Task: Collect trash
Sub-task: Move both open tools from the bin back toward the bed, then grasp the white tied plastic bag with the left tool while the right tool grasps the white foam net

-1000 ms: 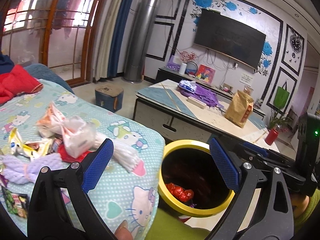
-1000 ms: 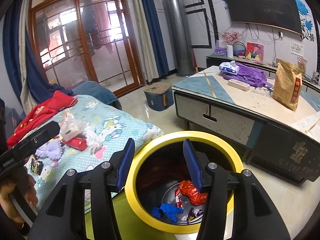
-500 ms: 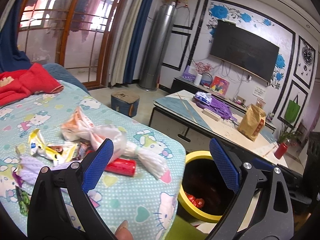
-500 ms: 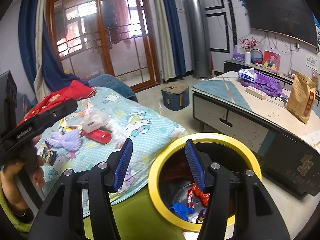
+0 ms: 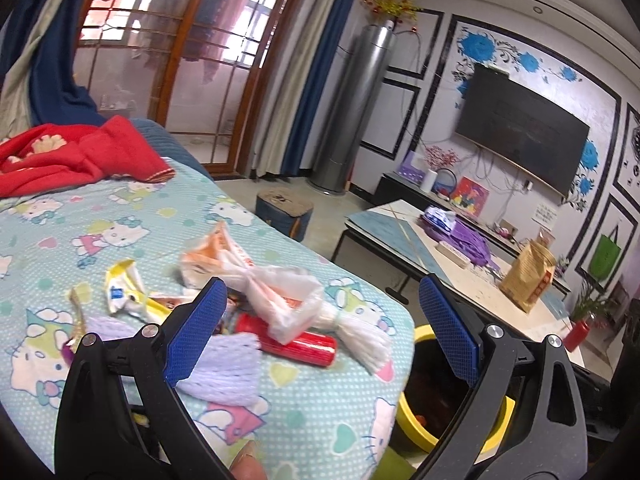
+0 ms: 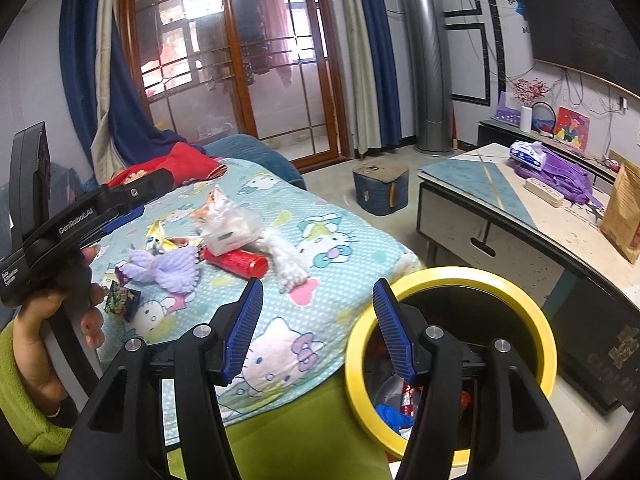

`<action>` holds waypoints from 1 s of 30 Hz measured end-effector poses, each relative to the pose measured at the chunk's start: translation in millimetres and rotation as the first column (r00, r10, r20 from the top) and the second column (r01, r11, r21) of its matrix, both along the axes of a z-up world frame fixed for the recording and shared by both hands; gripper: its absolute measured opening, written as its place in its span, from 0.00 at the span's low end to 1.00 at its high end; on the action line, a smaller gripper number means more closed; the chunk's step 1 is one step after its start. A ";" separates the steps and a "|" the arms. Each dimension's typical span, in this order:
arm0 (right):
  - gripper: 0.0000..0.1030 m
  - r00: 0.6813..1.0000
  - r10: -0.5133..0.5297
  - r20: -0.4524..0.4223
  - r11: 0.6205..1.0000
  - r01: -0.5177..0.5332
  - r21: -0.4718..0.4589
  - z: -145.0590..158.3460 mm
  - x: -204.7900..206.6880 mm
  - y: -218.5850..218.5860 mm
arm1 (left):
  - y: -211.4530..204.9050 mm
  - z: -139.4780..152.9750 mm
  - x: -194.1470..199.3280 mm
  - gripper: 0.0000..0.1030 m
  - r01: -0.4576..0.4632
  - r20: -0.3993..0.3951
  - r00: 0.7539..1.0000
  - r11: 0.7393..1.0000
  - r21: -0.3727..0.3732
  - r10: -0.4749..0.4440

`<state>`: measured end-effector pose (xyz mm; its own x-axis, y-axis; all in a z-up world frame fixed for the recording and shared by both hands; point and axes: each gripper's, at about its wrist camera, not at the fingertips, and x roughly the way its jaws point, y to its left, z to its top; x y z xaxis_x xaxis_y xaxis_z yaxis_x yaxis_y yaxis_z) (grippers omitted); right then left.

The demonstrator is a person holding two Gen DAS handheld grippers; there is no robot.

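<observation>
Left gripper [image 5: 320, 332]: jaws stood wide apart, nothing between them; held over the near part of the blanket.
Right gripper [image 6: 318, 328]: jaws had just been opening, nothing between them; held over the blanket edge beside the bin.
Bin [image 6: 540, 320]: yellow-rimmed, on the floor at the right, touching the blanket edge; red and blue scraps lay inside.
Trash [image 6: 212, 244]: grouped on the blanket, left of the bin.
Tube [image 6: 236, 262]: red, lying flat in the group.
Bag [image 5: 276, 288]: clear plastic, knotted, lying partly over the tube.
Foam net [image 6: 168, 270]: lilac, left of the tube.
Wrappers [image 5: 128, 292]: yellow, far left of the group.
Blanket [image 6: 340, 240]: cartoon-cat print.
</observation>
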<state>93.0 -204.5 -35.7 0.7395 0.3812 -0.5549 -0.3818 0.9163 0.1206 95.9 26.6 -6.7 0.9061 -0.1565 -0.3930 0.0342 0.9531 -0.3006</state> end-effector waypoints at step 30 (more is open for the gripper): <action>0.55 0.988 0.071 -0.135 0.997 -0.074 -0.017 -59.0 93.4 57.0 | 13.9 -38.4 45.6 0.72 0.086 -0.203 0.974 0.991 -0.100 -0.105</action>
<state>186.4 -147.5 -94.7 0.6282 0.4179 -0.6563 -0.4292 0.8897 0.1558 141.5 40.4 -45.2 0.7855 -0.2816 -0.5512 0.0516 0.9172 -0.3951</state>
